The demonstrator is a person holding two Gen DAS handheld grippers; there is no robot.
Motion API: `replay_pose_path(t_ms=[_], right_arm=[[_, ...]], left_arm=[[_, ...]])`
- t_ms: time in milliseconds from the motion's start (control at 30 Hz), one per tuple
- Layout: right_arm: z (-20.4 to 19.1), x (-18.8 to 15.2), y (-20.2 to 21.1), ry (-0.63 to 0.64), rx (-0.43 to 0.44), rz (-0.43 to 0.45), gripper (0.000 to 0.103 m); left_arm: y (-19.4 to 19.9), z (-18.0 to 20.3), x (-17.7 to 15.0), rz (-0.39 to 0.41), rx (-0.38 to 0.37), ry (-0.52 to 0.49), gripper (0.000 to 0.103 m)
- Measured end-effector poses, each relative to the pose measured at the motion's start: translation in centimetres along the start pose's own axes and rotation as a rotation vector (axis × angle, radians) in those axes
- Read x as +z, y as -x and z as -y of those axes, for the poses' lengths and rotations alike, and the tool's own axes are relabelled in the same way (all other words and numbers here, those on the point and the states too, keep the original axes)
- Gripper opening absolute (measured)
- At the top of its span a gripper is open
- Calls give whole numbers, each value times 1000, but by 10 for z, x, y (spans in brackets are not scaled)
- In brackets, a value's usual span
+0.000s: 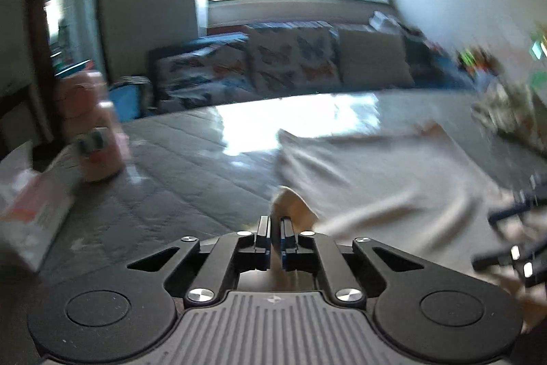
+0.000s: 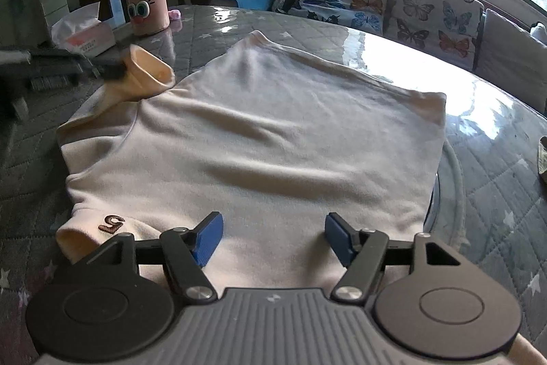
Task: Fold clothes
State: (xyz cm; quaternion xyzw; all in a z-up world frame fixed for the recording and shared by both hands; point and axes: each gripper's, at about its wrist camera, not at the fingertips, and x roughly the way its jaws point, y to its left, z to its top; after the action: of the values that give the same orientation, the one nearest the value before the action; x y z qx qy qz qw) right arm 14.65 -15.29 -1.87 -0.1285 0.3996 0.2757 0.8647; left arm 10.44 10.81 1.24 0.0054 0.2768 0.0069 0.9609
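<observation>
A cream sweater (image 2: 259,139) lies flat on the grey quilted table (image 2: 495,159), its near cuff marked with a brown "5" (image 2: 111,224). My left gripper (image 1: 275,224) is shut on the other sleeve's cuff (image 1: 290,204). From the right wrist view that cuff (image 2: 147,72) is lifted off the table at the left, with the left gripper (image 2: 112,70) blurred beside it. Low over the sweater's near edge, my right gripper (image 2: 273,236) stands open and holds nothing. Its tips show blurred at the right edge of the left wrist view as the right gripper (image 1: 512,238).
A pink bottle with cartoon eyes (image 2: 146,0) and a tissue box (image 2: 85,33) stand at the table's far left. A couch with butterfly cushions (image 2: 393,9) runs behind the table under a window. A patterned cloth (image 2: 542,159) lies at the right edge.
</observation>
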Motion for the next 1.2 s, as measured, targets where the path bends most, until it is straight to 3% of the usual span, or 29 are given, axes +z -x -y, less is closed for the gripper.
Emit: replay_pose_path(t_ms=[267,567,700,833,1200], right_arm=[[-2,0,0,-5,-15,-6,70],[-3,0,0,-5,-27,-12,73],[-6,1,3,8,-22,-14,73],[-10,-1,4,19,-12,-12,73],[-12,-16,21,24,6,-4,73]], left_arm=[[28,-87,4,53,187,205,4],[19,-147,-33,-95,363,351,7],[30,-139,-34,-87,344,349,11],[27,-111,-24,-78,273,275,32],[11,-30,-20,-117,97,97,33]])
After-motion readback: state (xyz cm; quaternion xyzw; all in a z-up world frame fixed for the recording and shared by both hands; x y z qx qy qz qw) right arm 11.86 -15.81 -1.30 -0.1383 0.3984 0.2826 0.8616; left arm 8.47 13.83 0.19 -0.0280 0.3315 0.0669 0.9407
